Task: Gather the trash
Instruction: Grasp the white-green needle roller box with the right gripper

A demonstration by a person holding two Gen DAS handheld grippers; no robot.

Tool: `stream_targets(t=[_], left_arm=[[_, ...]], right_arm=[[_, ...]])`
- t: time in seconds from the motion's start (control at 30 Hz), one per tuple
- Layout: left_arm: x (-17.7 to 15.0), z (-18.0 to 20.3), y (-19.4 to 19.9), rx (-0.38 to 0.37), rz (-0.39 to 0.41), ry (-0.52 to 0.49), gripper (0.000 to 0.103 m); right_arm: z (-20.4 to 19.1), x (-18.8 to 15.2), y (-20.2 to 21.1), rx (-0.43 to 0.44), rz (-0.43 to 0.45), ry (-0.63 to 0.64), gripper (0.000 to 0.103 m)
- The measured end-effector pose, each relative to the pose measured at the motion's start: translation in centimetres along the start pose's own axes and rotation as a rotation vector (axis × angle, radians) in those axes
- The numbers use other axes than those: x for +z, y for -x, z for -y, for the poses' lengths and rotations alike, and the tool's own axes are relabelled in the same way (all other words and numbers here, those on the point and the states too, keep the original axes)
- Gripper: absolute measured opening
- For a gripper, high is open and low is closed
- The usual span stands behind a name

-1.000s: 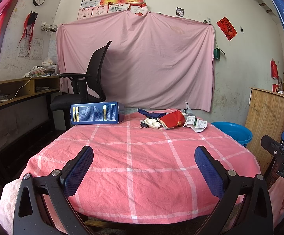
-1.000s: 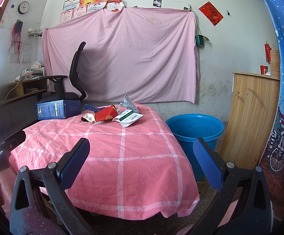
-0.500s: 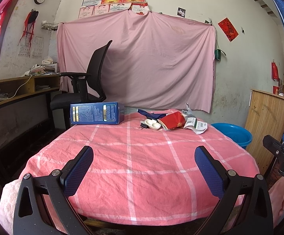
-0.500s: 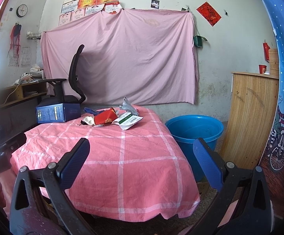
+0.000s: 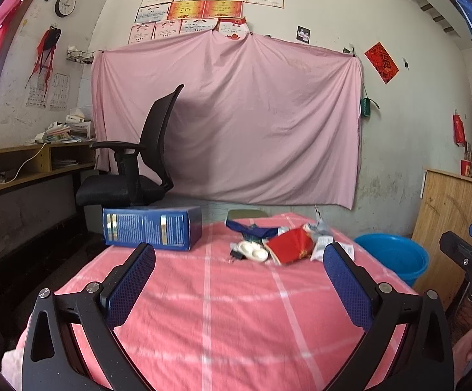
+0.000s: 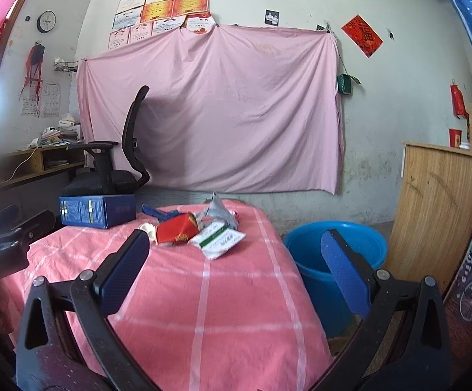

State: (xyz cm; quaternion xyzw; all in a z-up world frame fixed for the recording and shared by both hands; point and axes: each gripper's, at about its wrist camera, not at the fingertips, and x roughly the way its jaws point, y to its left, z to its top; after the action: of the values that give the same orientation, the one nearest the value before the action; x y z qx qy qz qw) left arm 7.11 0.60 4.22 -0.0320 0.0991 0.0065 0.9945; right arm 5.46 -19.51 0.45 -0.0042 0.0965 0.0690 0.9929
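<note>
Left wrist view: the left gripper (image 5: 239, 260) is spread wide and empty above the pink checked table (image 5: 210, 309); the trash pile (image 5: 284, 242) lies at the table's far end.

Right wrist view: the right gripper (image 6: 234, 247) gapes wide, empty; the trash pile (image 6: 197, 231) sits on the table (image 6: 203, 309), the blue basin (image 6: 337, 254) beside the table's right edge.

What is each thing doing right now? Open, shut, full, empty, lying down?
Left gripper: open, holding nothing.
Right gripper: open, holding nothing.
Blue box: lying on its side on the table.
Red packet: crumpled, in the trash pile.
White packet: lying flat.
Blue tub: on the floor beside the table; contents hidden.
Chair: unoccupied.
</note>
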Motion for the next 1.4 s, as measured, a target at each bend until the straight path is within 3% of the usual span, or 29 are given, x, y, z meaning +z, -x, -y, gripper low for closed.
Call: stream_targets(t=[0.27, 0.6, 0.83, 1.0, 1.23, 1.4], left_arm=[[2.8, -0.9, -5.5, 0.022, 0.027, -0.008, 0.101], [2.8, -2.5, -13.8, 0.042, -0.070, -0.025, 0.101], [0.7, -3.6, -19.3, 0.039, -0.260, -0.025, 0.101], [-1.5, -3.9, -23.2, 0.017, -0.454, -0.026, 0.101], [-3.1, -3.9, -26.3, -0.019, -0.579, -0.033, 0.100], [-4.1, -4.1, -28.2, -0.080, -0.667, -0.031, 0.082]], right_arm=[[0.0, 2.8, -5.6, 0.038, 0.024, 0.029, 0.103], [-0.2, 3.2, -14.3, 0.071, -0.101, 0.011, 0.103], [0.0, 1.2, -19.7, 0.052, -0.311, 0.029, 0.103], [1.0, -0.4, -21.7, 0.057, -0.432, -0.007, 0.103], [0.5, -1.6, -23.8, 0.132, -0.567, 0.001, 0.103], [-0.3, -2.1, -24.9, 0.180, -0.621, 0.035, 0.103]])
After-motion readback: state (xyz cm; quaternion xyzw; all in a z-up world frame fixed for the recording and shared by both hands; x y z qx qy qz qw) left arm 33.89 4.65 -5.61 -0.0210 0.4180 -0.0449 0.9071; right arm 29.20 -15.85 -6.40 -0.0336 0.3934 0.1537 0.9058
